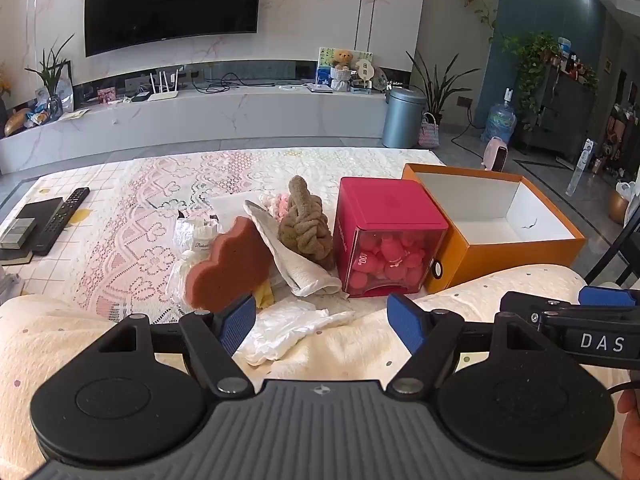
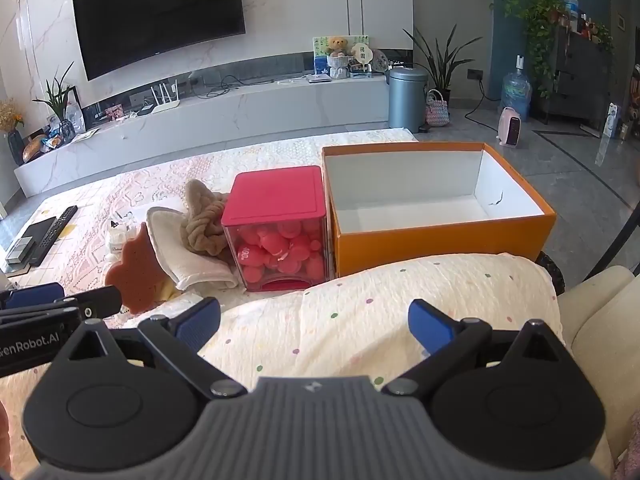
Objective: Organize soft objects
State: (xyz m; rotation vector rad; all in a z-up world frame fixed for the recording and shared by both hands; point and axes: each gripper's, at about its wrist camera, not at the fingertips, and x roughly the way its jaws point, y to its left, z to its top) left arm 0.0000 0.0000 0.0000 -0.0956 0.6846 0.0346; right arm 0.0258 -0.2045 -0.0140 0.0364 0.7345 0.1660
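Note:
A pile of soft things lies on the lace-covered table (image 1: 132,208): a pink cloud-shaped sponge (image 1: 228,266), a folded white towel (image 1: 292,256), a brown braided plush (image 1: 306,224) and crumpled white cloth (image 1: 296,326). An orange box (image 1: 496,216) stands open and empty at the right. My left gripper (image 1: 322,322) hovers open just short of the pile, nothing between its blue pads. In the right wrist view the sponge (image 2: 136,276), towel (image 2: 188,252) and box (image 2: 432,204) show too. My right gripper (image 2: 314,322) is open above a dotted cushion (image 2: 380,300), holding nothing.
A red-lidded clear cube (image 1: 386,236) full of pink balls stands between the pile and the orange box. Remote controls (image 1: 60,218) and a dark book lie at the table's far left. A TV unit and a metal bin (image 1: 402,116) stand beyond the table.

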